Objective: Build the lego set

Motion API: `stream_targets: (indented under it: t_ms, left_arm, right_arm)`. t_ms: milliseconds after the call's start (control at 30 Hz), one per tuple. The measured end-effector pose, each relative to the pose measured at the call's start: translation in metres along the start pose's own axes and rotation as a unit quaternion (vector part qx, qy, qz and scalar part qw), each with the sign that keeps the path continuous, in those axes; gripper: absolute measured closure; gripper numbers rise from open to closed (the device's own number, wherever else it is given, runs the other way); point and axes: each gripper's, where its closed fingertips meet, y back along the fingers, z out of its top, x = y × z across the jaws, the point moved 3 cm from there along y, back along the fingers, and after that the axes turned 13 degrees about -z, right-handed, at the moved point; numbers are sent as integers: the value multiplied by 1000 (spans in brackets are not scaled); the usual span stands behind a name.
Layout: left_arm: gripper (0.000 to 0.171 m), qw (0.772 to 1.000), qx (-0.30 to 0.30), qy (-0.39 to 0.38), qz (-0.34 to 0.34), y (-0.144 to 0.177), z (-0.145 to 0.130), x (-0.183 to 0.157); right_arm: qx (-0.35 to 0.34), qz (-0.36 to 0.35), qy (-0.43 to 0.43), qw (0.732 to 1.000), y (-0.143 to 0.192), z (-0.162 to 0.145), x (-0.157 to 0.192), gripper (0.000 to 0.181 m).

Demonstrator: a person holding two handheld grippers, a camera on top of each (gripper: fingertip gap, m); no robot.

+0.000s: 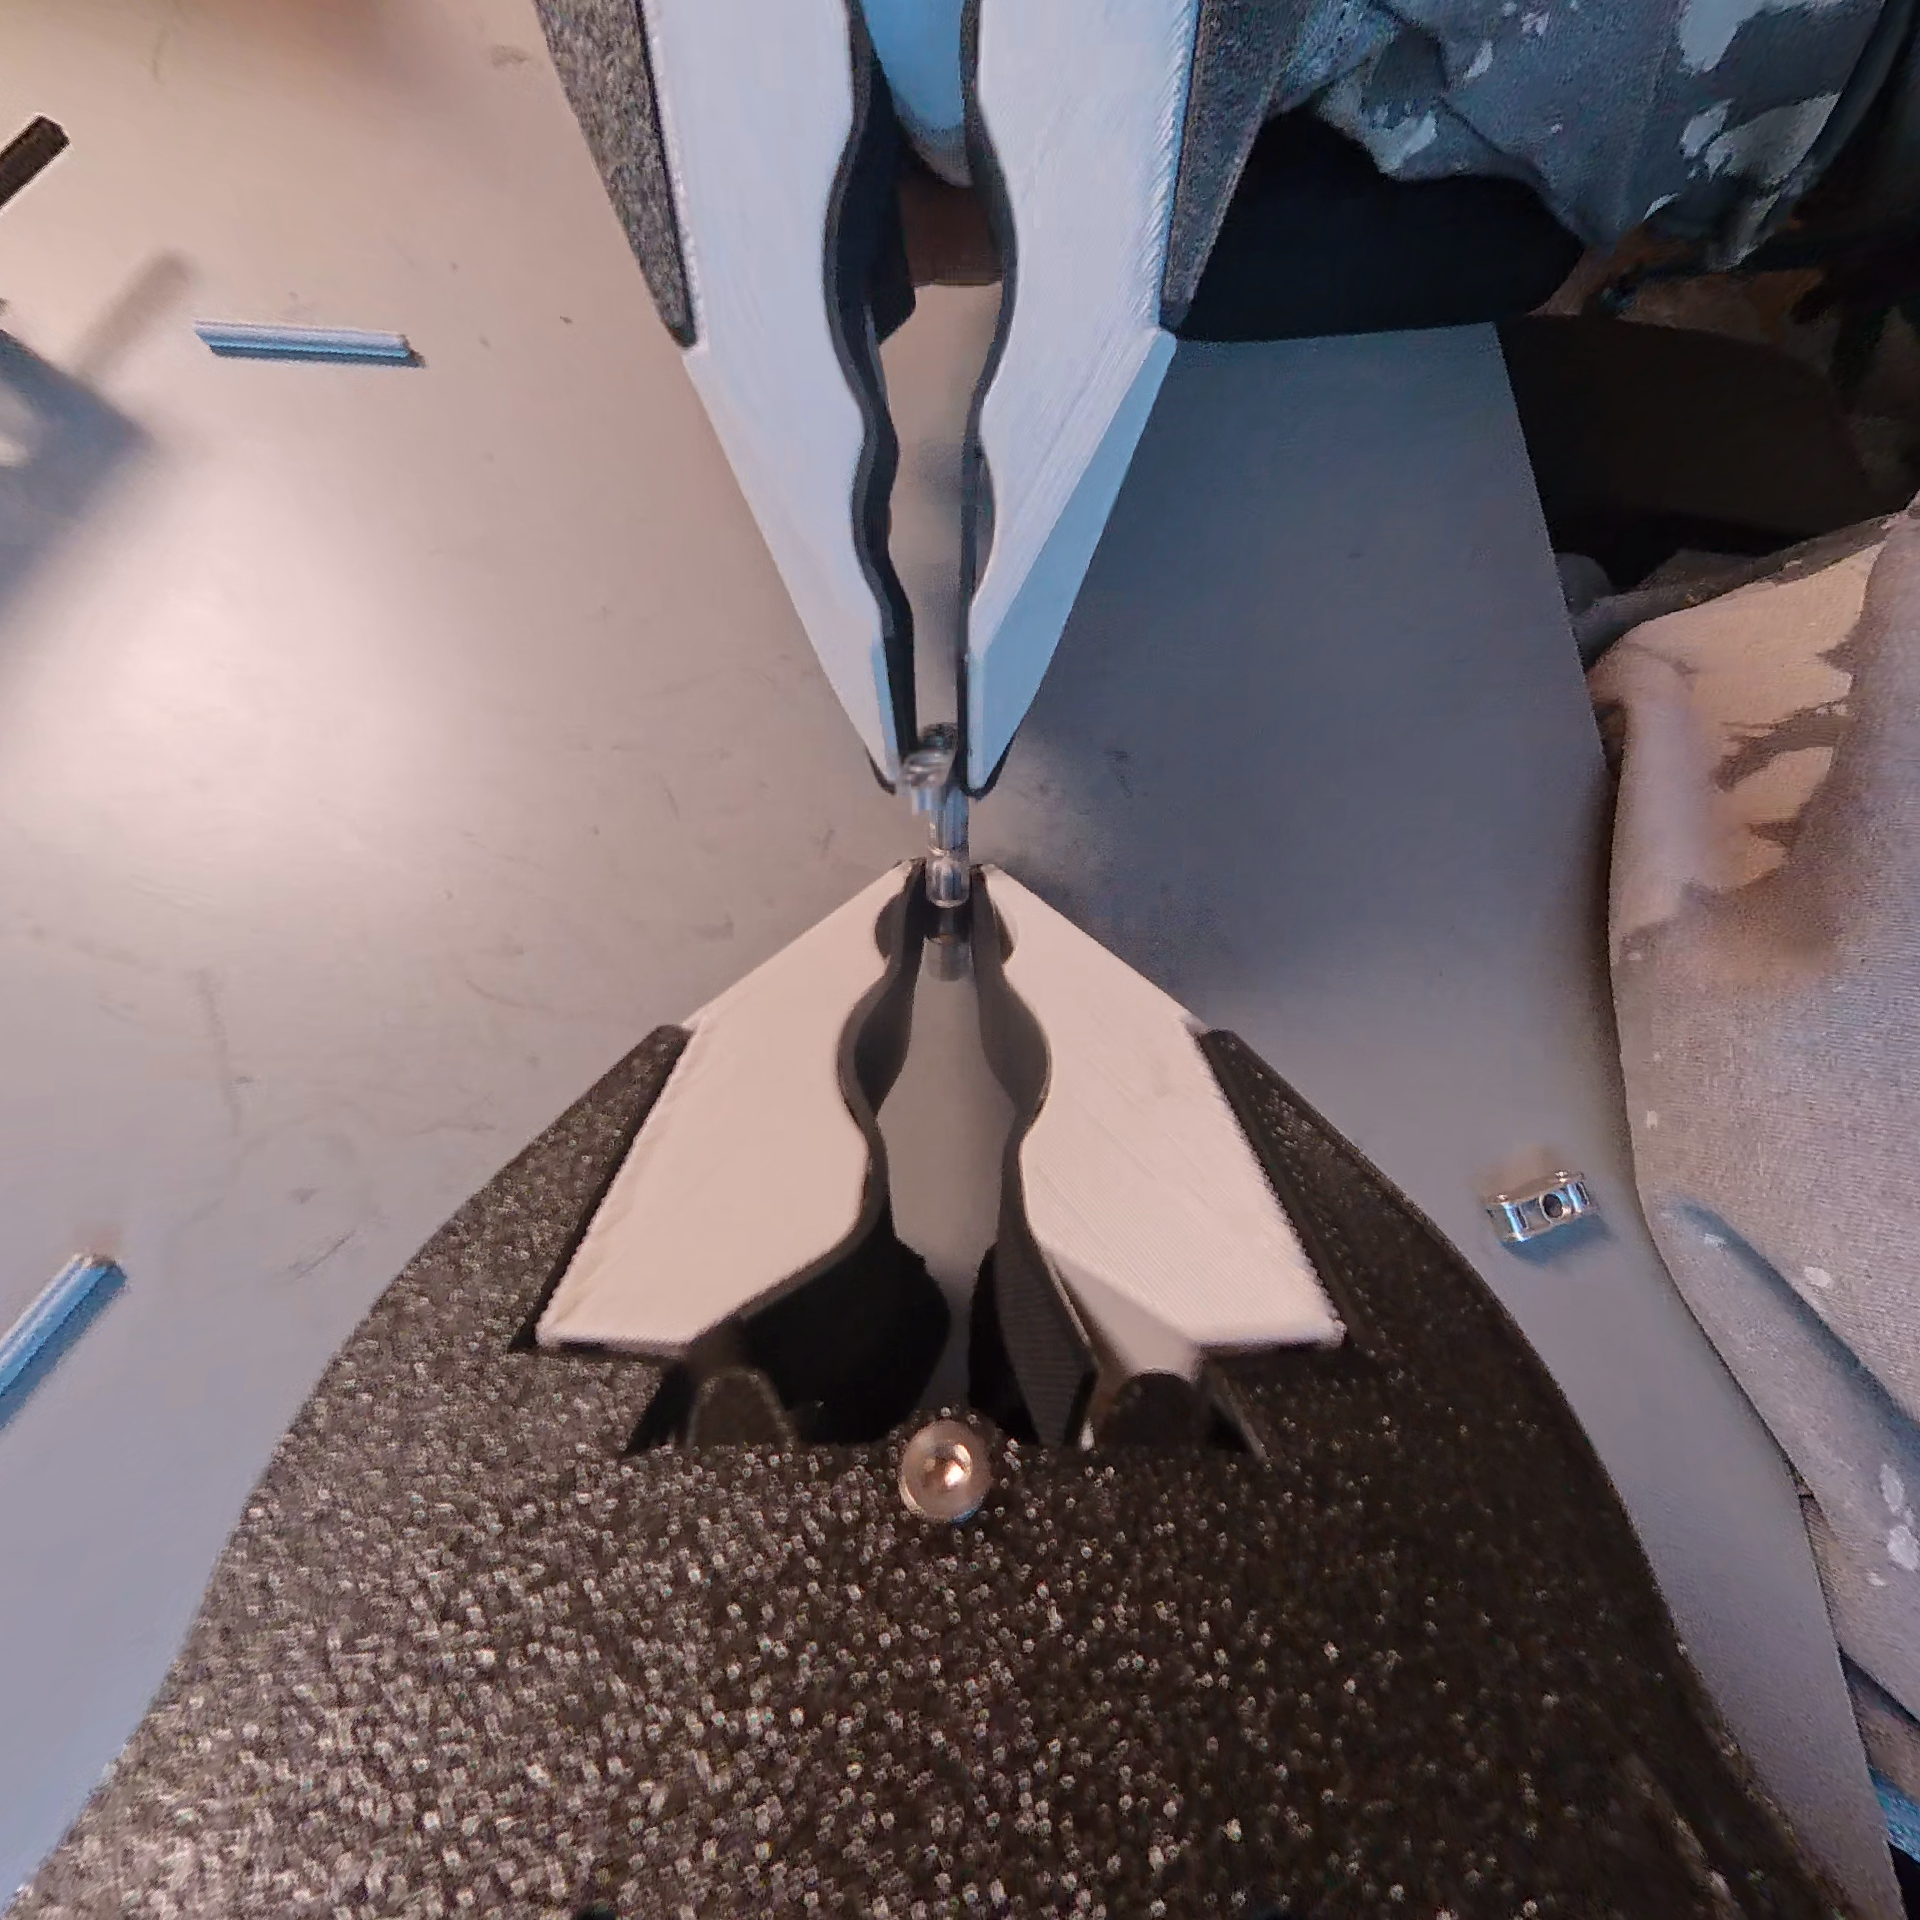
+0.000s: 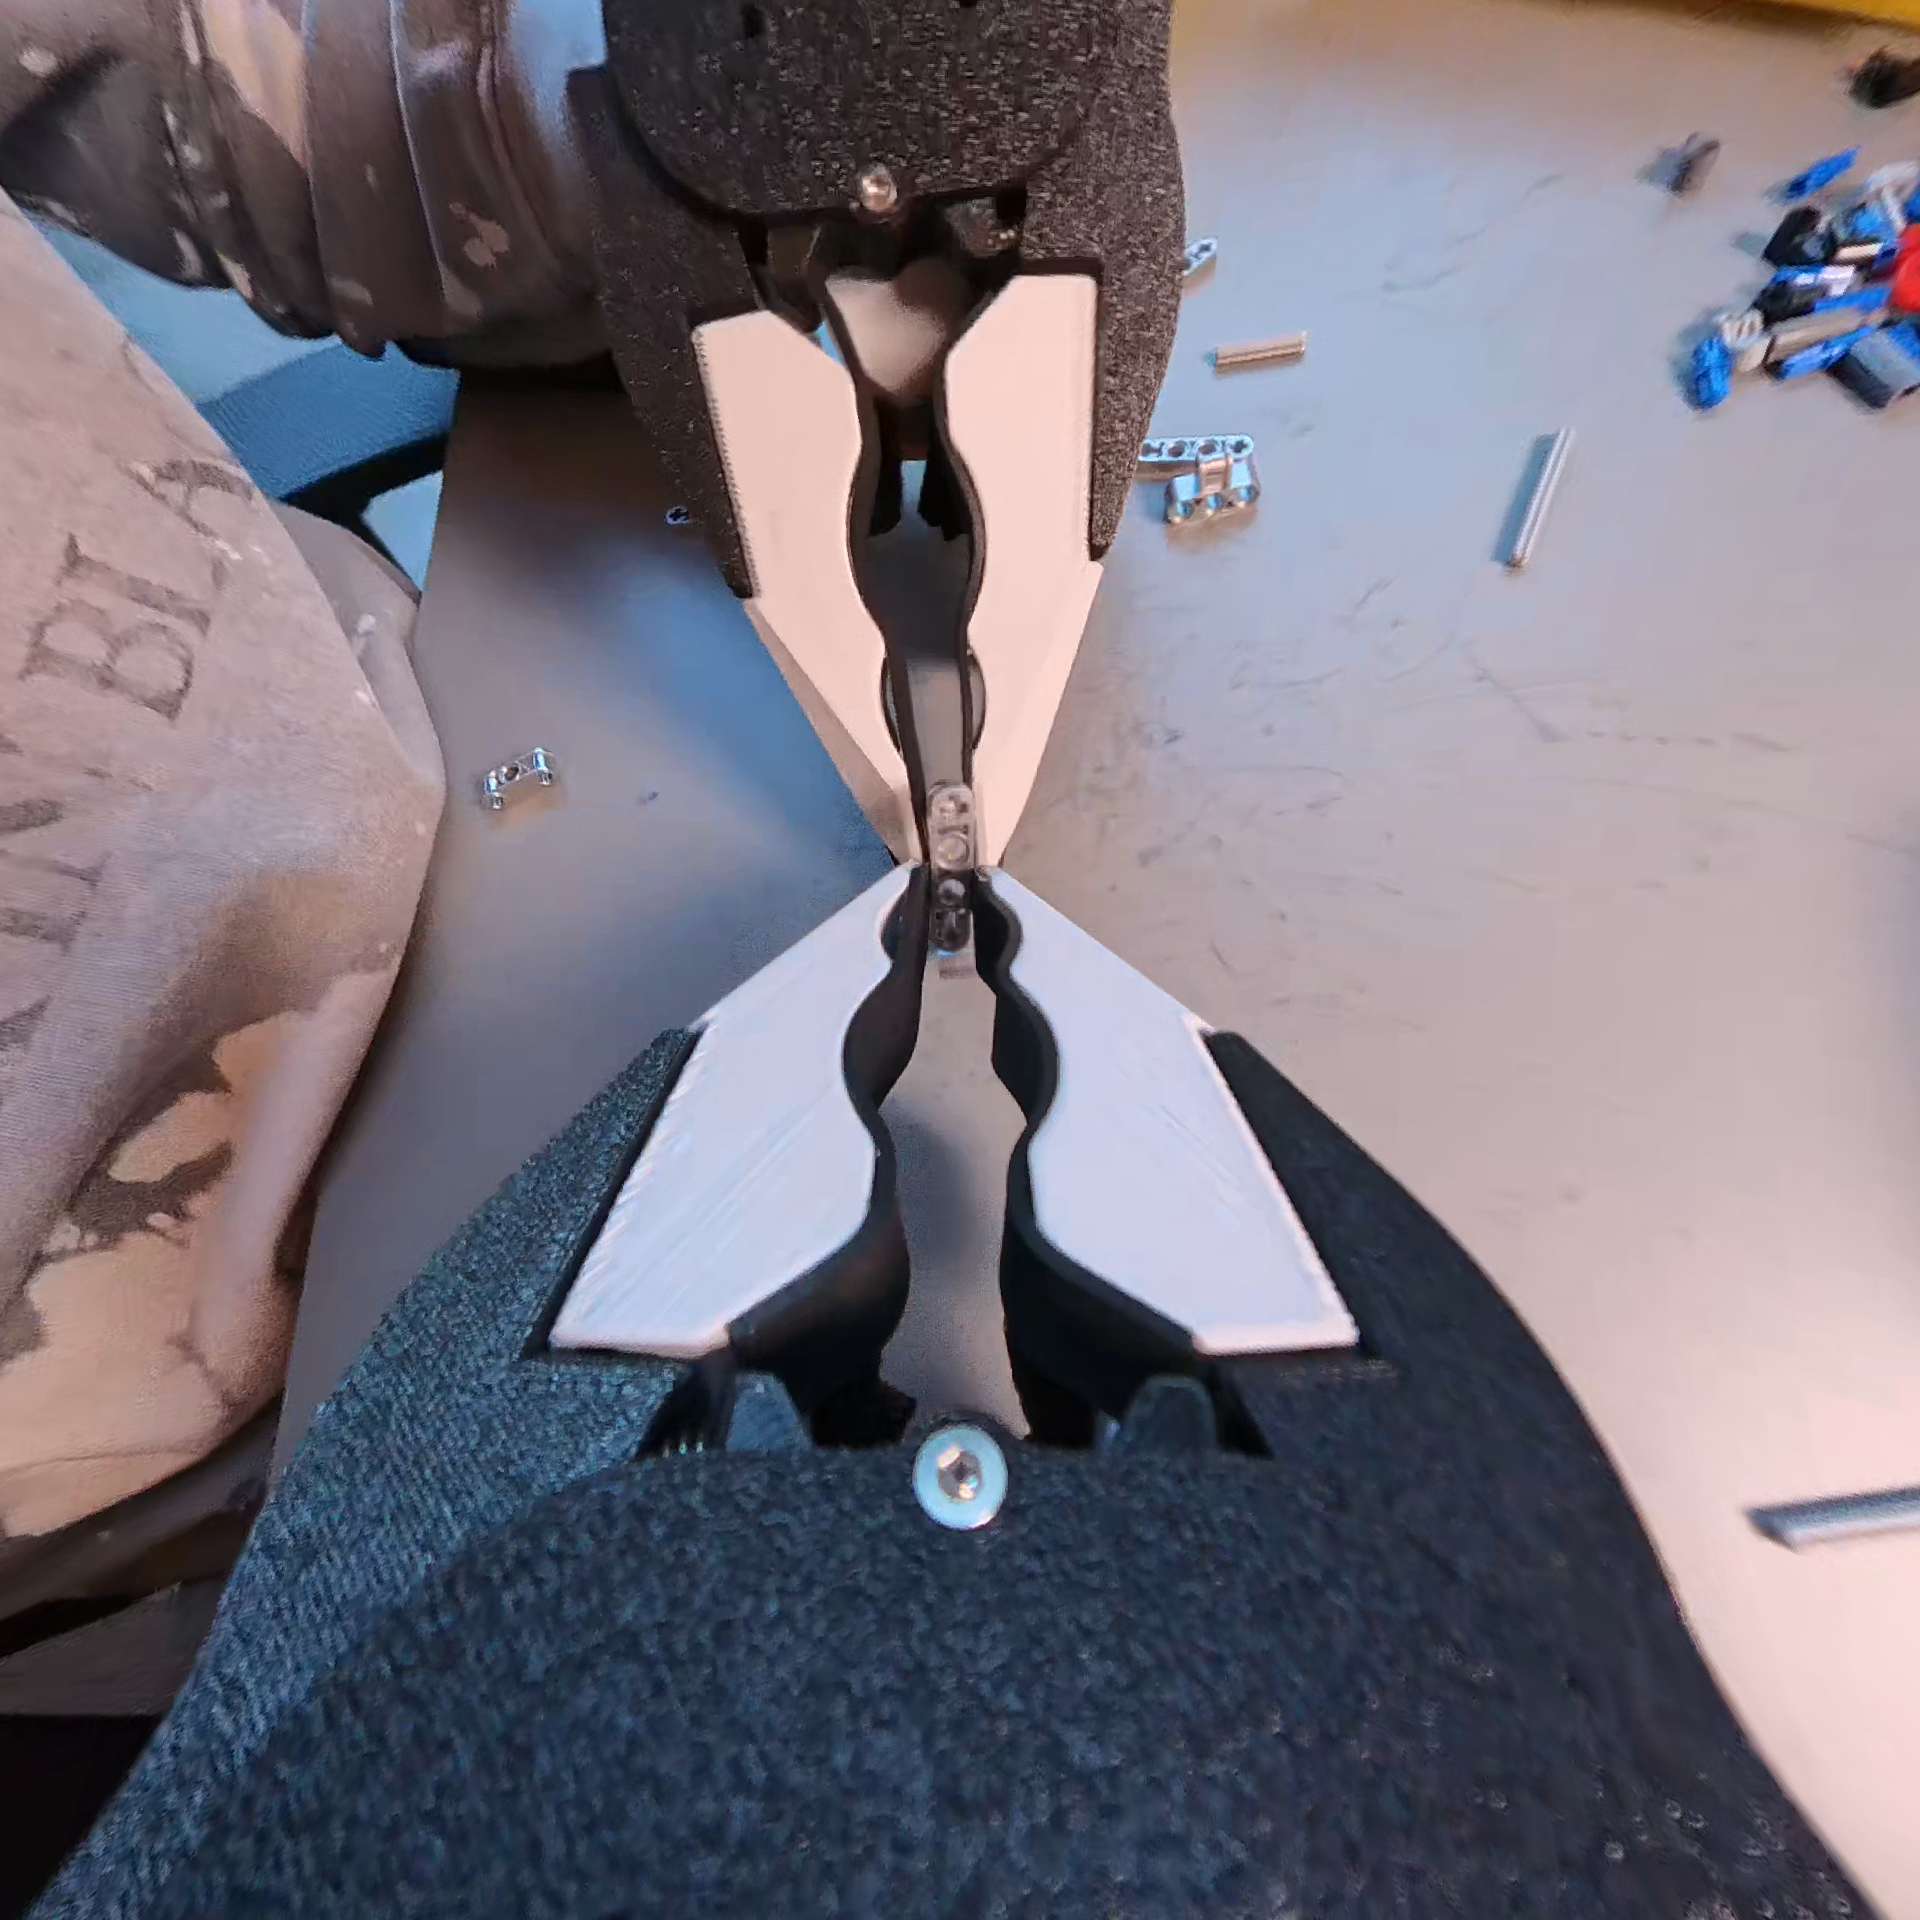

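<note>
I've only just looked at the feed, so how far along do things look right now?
Done: one small assembled grey piece lies on the table. In hand: the left gripper and right gripper meet tip to tip, both shut on a small grey beam. Left over: a small grey connector by the table edge, grey rods and a pile of blue and black parts lie loose.

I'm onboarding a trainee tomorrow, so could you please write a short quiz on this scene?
1. True or false: the left hand-held gripper and right hand-held gripper meet tip to tip.
2. What do both pinch?
3. The blue pile lies: A) on the table, B) on the cloth.

Key: 1 true; 2 one small grey part; 3 A.
</note>
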Motion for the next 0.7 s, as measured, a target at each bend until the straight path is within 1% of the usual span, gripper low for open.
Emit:
stream_targets:
  t_ms: [133, 267, 433, 500, 633, 700]
  left_arm:
    - [166, 999, -21, 28, -15, 1, 0, 4]
    - [166, 997, -49, 57, -29, 6, -2, 7]
    - [166, 998, -52, 42, -20, 6, -6, 5]
    - [166, 998, -51, 33, -15, 6, -7, 4]
    - [165, 1000, -19, 3, 4, 1, -15, 1]
    - [165, 1000, -15, -5, 11, 1, -16, 1]
  right_arm:
    - [0, 27, -64, 998, -4, -4, -5, 176]
    - [-3, 23, -85, 996, -8, -6, -7, 176]
    - [-13, -3, -37, 999, -11, -3, -4, 176]
    - [-5, -20, -8, 1000, -15, -5, -1, 176]
    - [1, -49, 47, 998, -21, -6, 7, 176]
    - [-2, -64, 64, 996, -22, -6, 8, 176]
